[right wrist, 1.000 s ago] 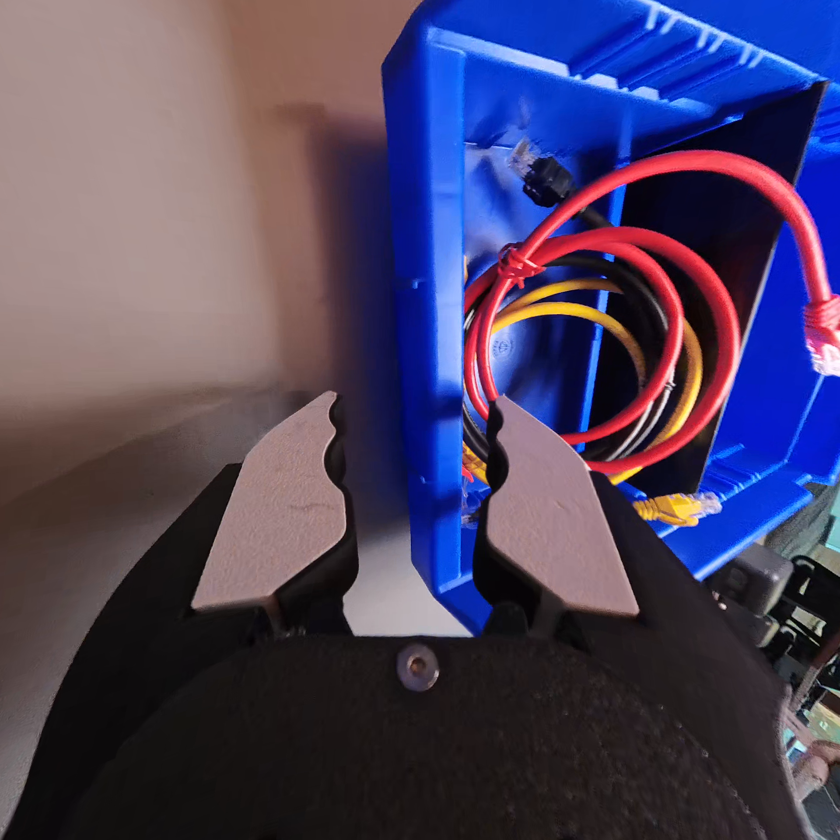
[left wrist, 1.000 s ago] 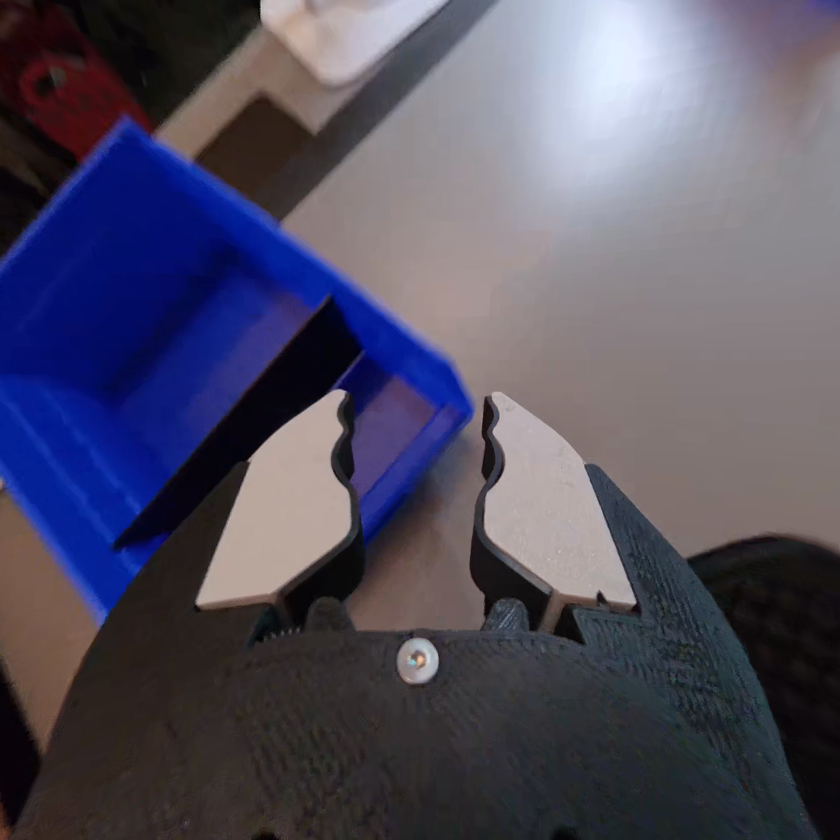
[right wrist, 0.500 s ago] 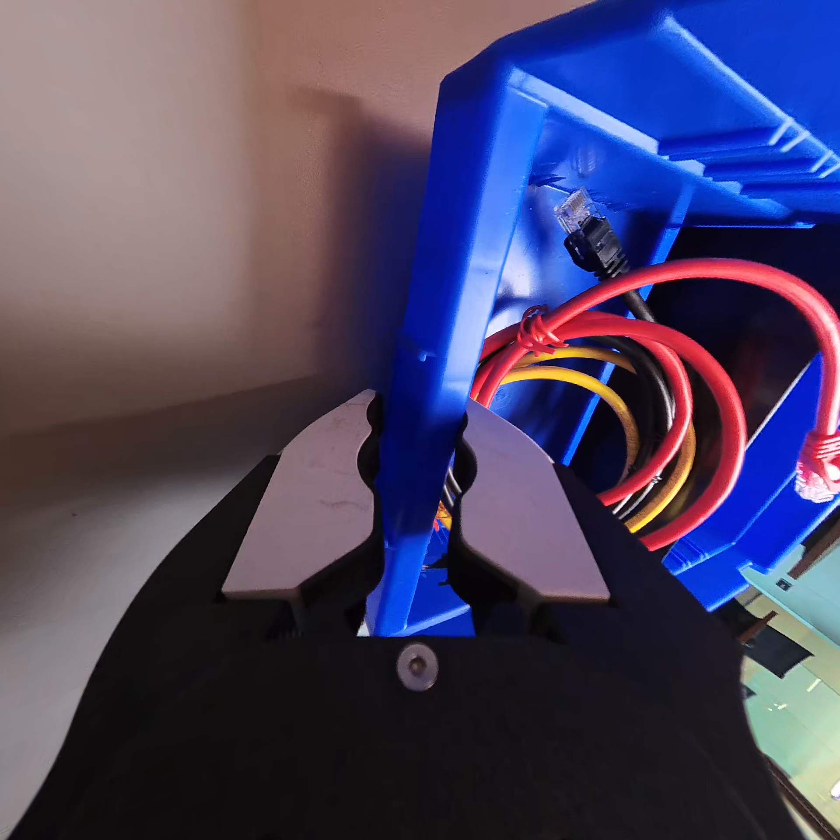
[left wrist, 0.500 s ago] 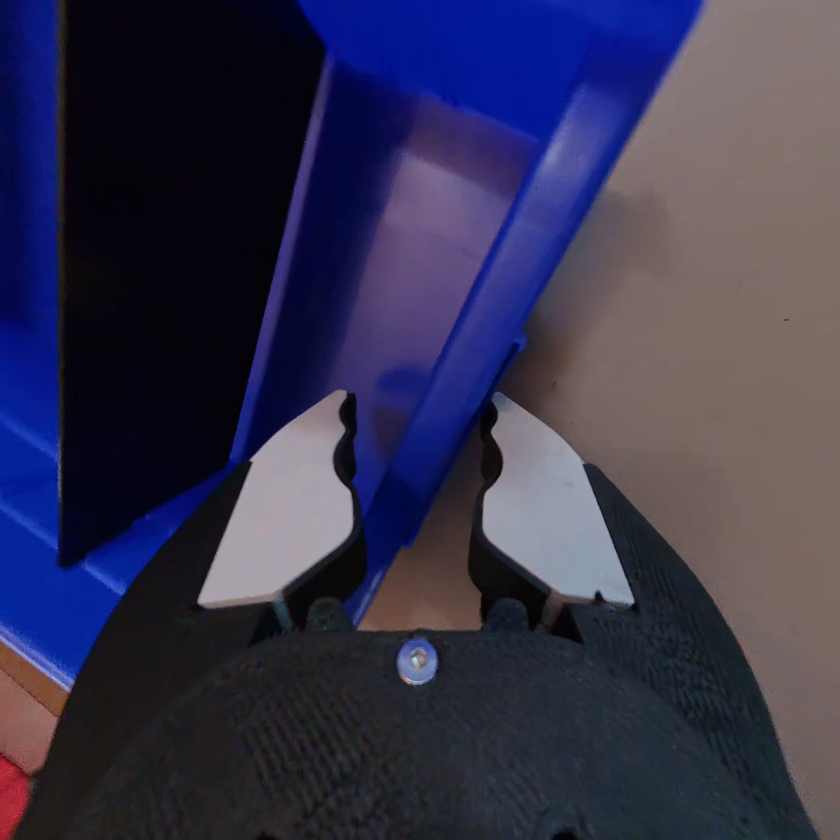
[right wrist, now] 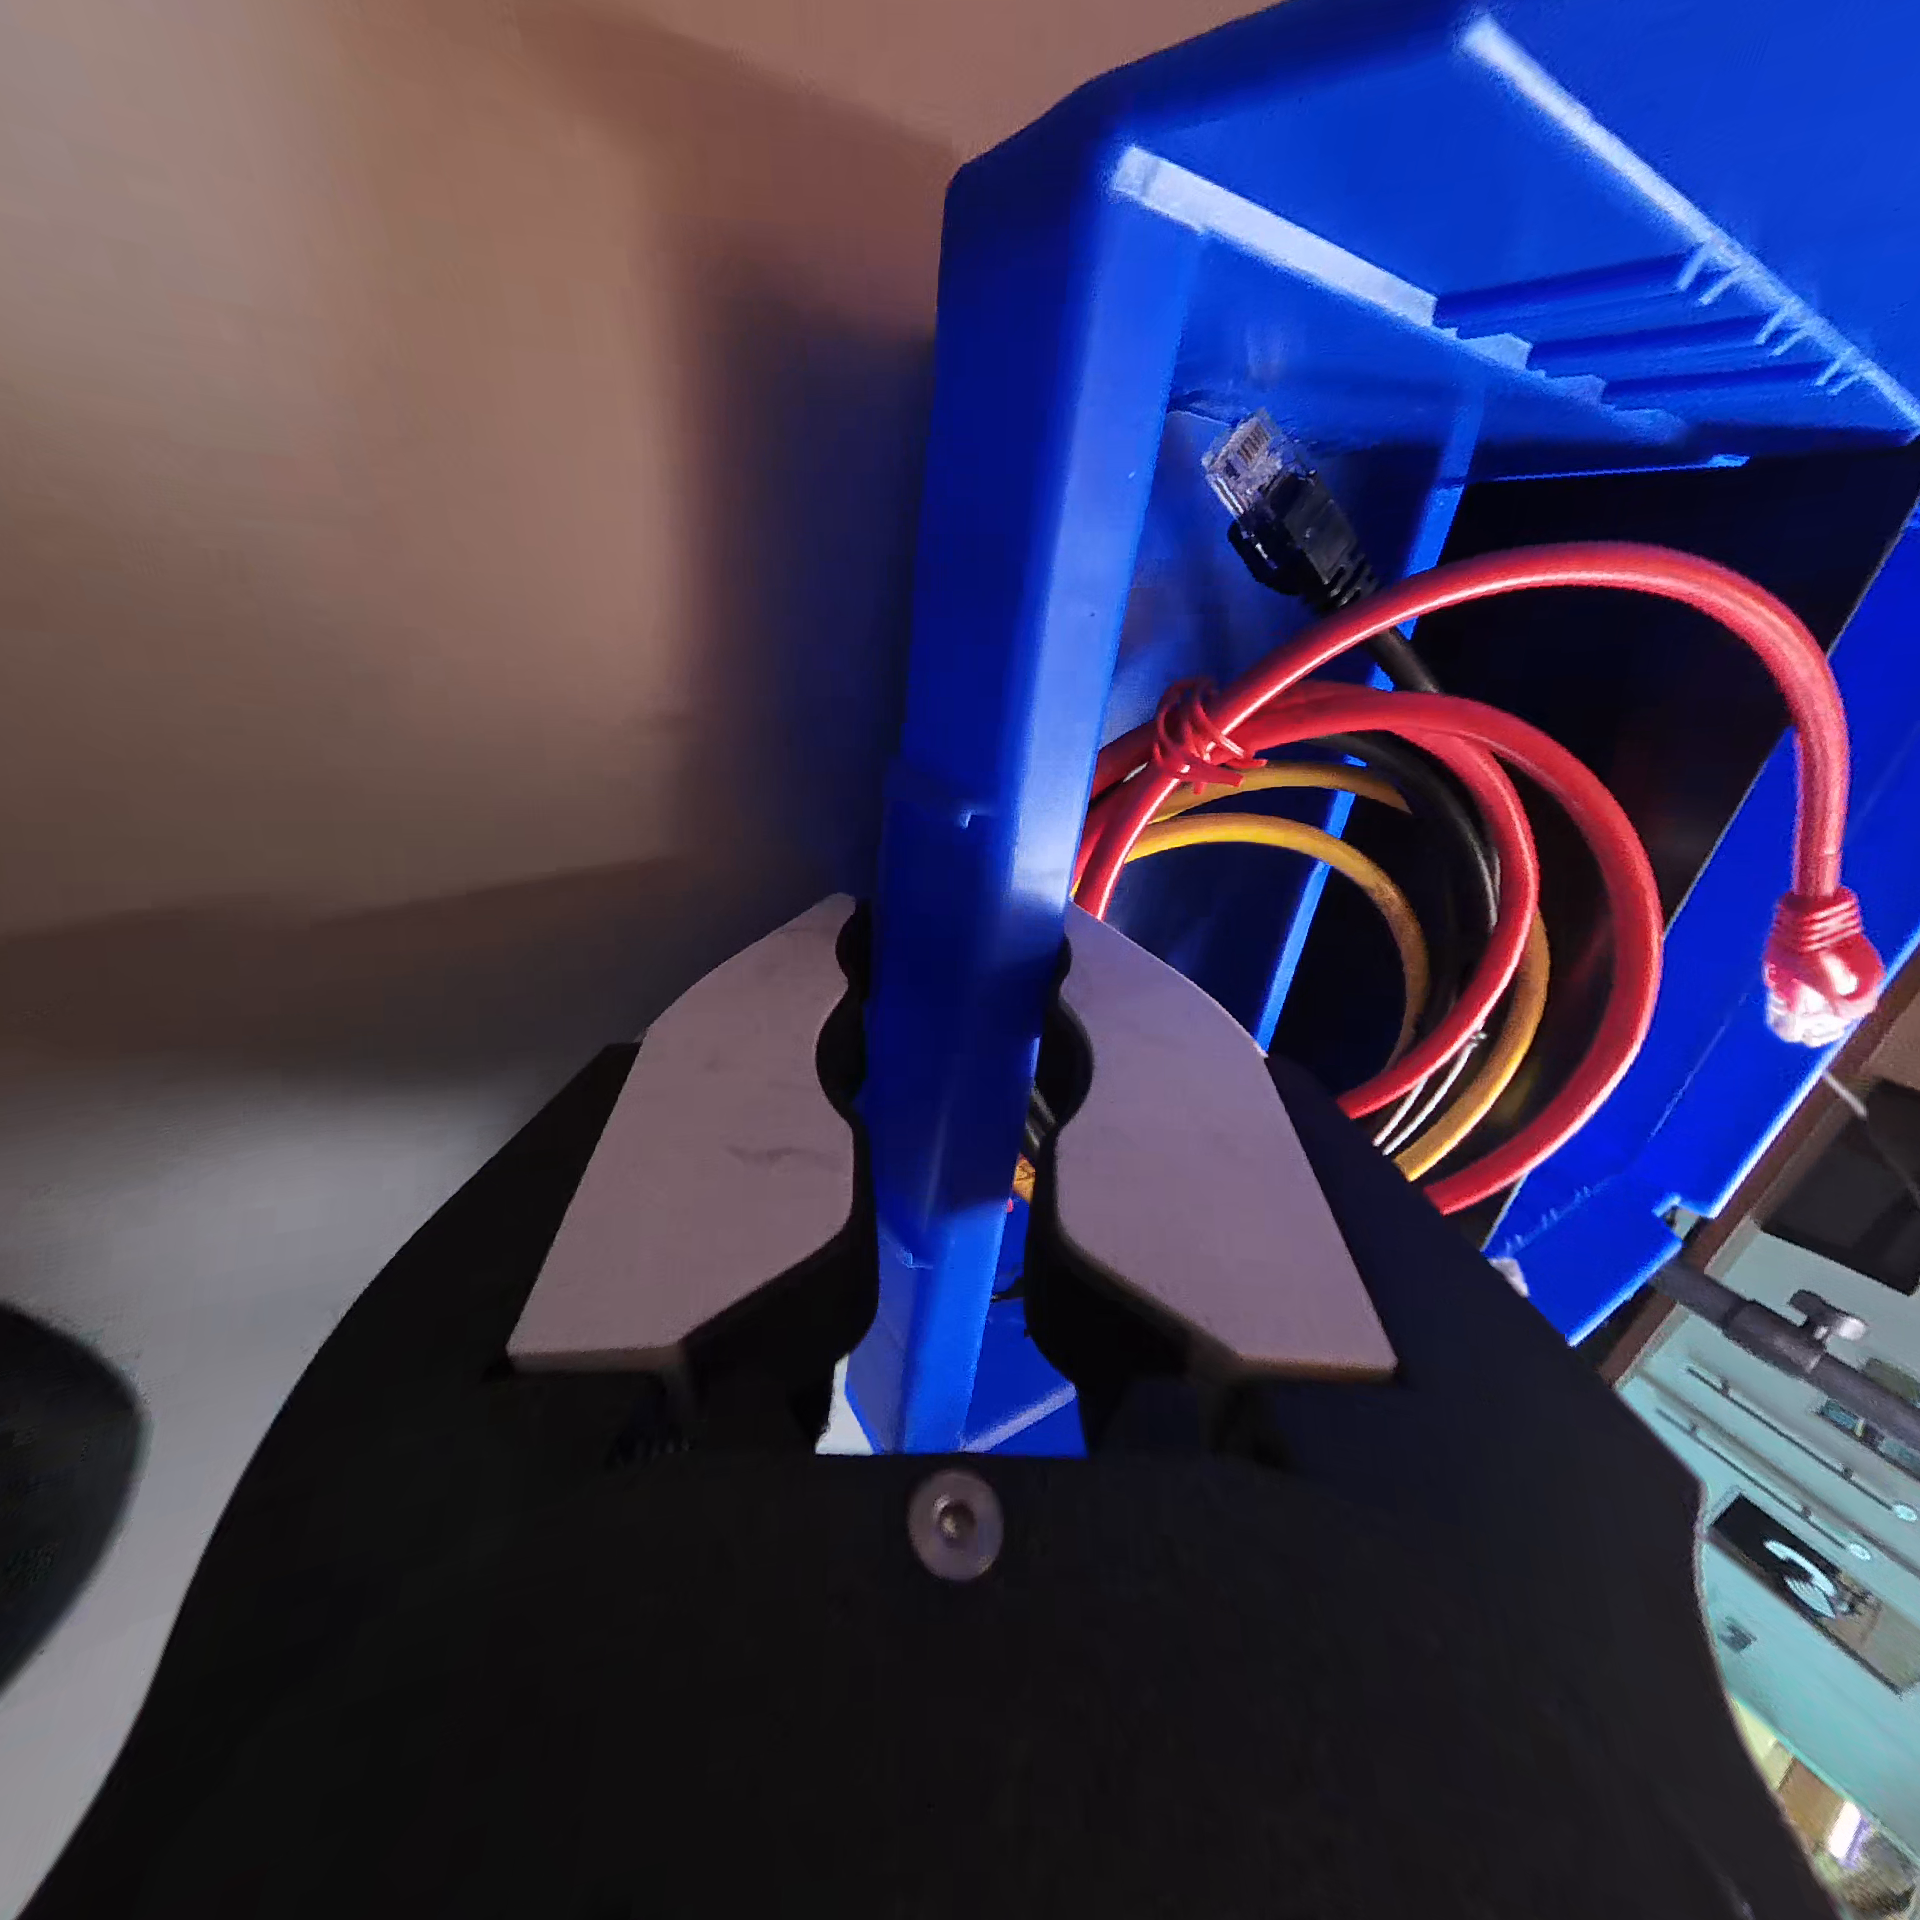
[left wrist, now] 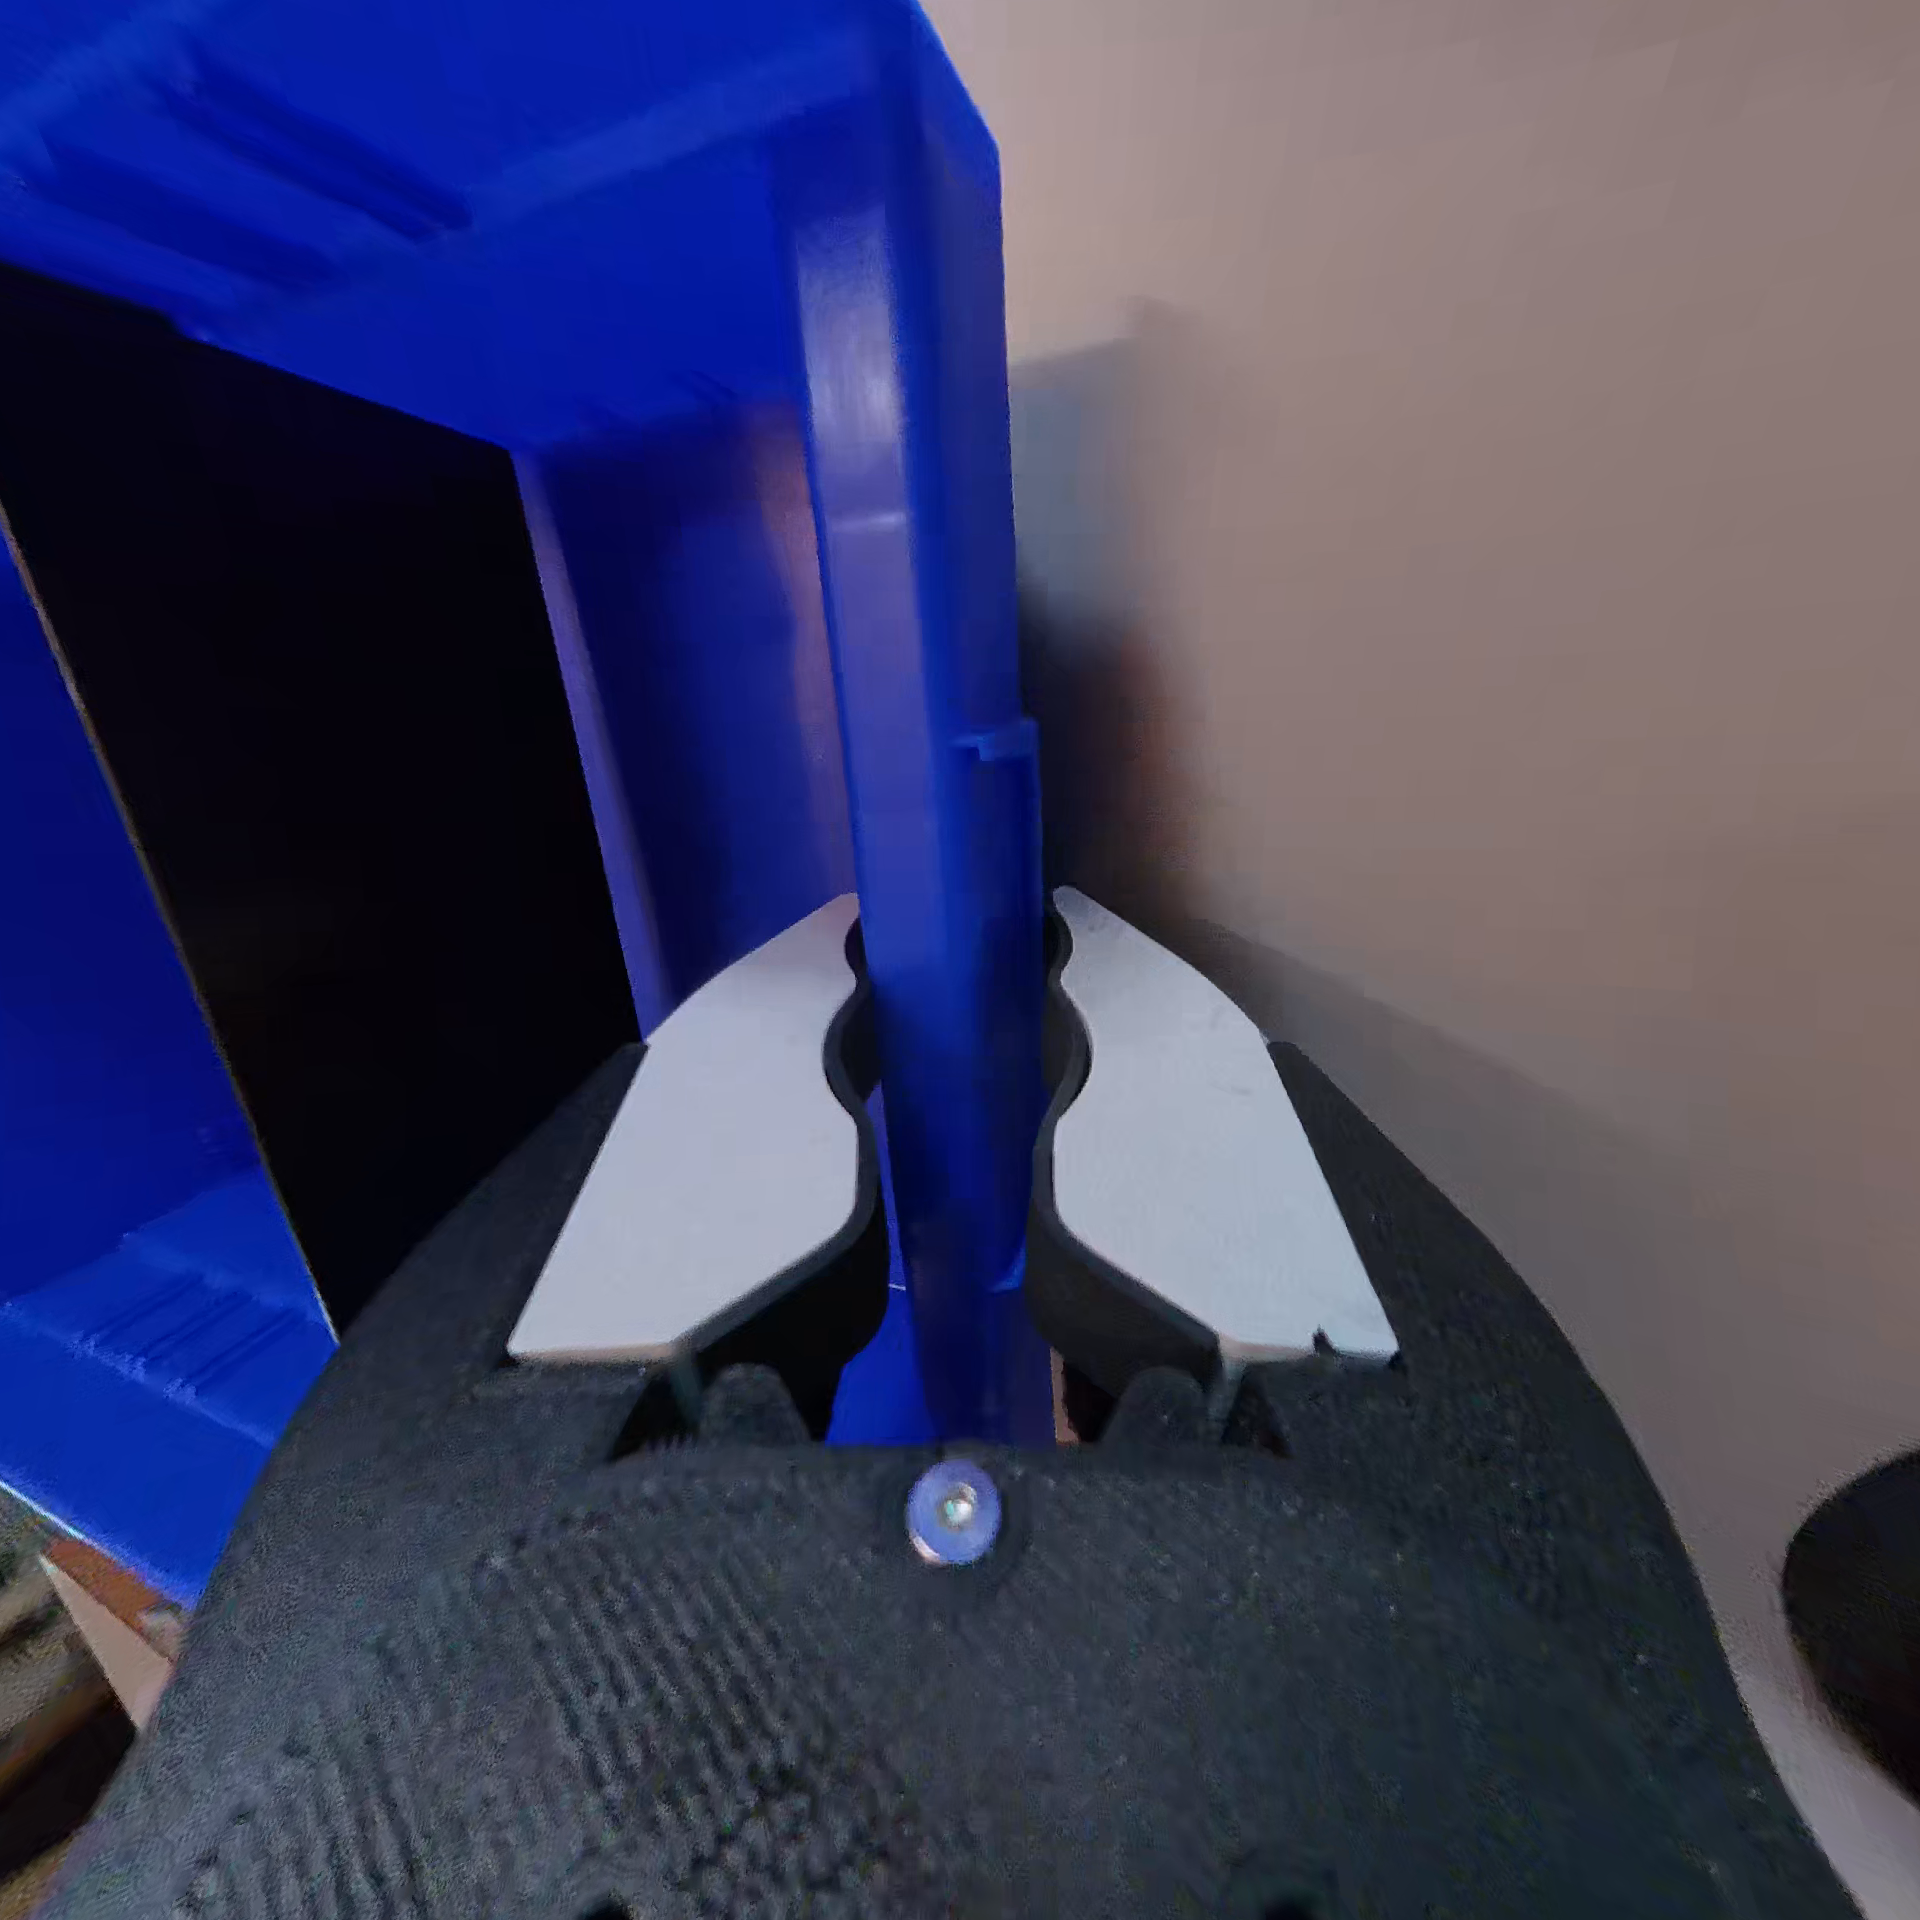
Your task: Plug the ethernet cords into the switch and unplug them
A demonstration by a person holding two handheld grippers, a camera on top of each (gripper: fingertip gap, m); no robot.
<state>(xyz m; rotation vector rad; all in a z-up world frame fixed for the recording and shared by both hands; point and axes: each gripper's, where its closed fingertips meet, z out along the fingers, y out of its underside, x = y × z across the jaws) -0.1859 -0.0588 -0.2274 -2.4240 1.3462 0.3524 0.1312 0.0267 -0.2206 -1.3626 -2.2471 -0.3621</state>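
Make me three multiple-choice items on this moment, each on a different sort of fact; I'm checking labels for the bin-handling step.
1. Where do the coiled cords lie?
A. inside the blue bin
B. on the table
C. in the left gripper

2. What colours are the cords?
A. green, white, blue
B. red, yellow, black
C. all grey

3. What state is the right gripper in?
A. wide open
B. shut on a cord
C. shut on the bin wall

Answers: 1 A, the cords sit within the blue bin. 2 B, all three colours show. 3 C, the right gripper clamps the bin wall, as does the left gripper.
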